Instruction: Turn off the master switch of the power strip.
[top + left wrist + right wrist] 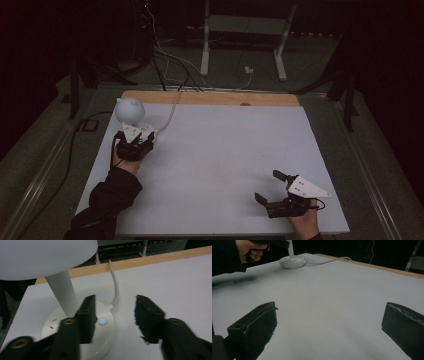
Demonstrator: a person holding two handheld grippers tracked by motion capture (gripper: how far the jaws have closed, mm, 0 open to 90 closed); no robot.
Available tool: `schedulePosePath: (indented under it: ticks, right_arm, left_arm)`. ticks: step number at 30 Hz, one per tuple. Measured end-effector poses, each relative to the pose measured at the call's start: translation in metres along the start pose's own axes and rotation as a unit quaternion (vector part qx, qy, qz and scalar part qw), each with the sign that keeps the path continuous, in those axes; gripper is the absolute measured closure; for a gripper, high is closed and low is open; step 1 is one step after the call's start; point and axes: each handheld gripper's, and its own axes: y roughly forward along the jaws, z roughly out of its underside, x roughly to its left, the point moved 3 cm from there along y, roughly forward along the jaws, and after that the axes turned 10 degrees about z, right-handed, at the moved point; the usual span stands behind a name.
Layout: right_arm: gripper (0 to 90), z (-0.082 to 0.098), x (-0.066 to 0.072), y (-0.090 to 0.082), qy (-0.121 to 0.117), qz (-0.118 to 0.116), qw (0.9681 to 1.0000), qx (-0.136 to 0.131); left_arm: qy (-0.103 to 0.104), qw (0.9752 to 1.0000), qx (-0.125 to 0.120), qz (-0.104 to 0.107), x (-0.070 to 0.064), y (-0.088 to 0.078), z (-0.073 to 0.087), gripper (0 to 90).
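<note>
A: Looking at the lamp [130, 111], where does it stand?

B: At the table's [225, 150] far left corner, near the wooden edge [210, 98]. In the high view its round shade hides the stem, and the left gripper [136, 136] covers most of the base.

A: Does the left gripper view help?

B: Yes. There the base [105, 335] is plain, white and round, with a small lit blue button [102, 320] near its rim. The stem [62, 293] rises behind the left jaw; the shade [45, 257] is cut off by the top edge. The cord [115, 287] leaves the base and runs off over the wooden edge.

A: And the jaws?

B: Partly open, with nothing clamped. One jaw overlaps the base just beside the button; the other hangs over bare table. Whether that jaw touches the base, I cannot tell.

A: The right gripper [272, 187]?

B: Near the table's near right corner, well apart from the lamp, jaws wide and empty. Its own view shows the base [292, 262] far off, the cord [329, 260], and the person's left hand [249, 250], dark and cut off at the top.
</note>
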Motion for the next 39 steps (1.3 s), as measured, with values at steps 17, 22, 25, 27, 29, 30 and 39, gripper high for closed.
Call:
schedulePosePath:
  ticks: [17,22,25,27,29,30,39]
  right_arm:
    - [0.0,0.000,0.000,0.000,-0.001,-0.003,1.0000,-0.001]
    - [0.0,0.000,0.000,0.000,0.000,-0.003,1.0000,0.000]
    - [0.0,0.000,0.000,0.000,0.001,-0.003,1.0000,-0.001]
    - [0.0,0.000,0.000,0.000,0.000,-0.003,1.0000,-0.001]
    - [0.0,0.000,0.000,0.000,-0.001,-0.003,1.0000,0.000]
    - [0.0,0.000,0.000,0.000,0.001,-0.004,1.0000,0.001]
    - [0.0,0.000,0.000,0.000,-0.001,-0.003,1.0000,0.000]
  left_arm:
    - [0.022,0.9995,0.021,-0.003,0.003,0.014,0.002,83.9]
    - [0.024,0.9995,0.021,-0.002,0.005,0.018,0.005,87.1]
    - [0.017,0.9996,0.021,0.004,0.008,0.020,0.005,89.1]
    - [0.014,0.9996,0.025,0.002,0.011,0.022,0.006,90.0]
    - [0.008,0.9996,0.026,0.006,0.012,0.025,0.007,90.0]
    - [0.011,0.9996,0.027,0.003,0.013,0.026,0.007,90.0]
    - [0.026,0.9989,0.037,-0.008,0.011,0.035,0.012,90.0]
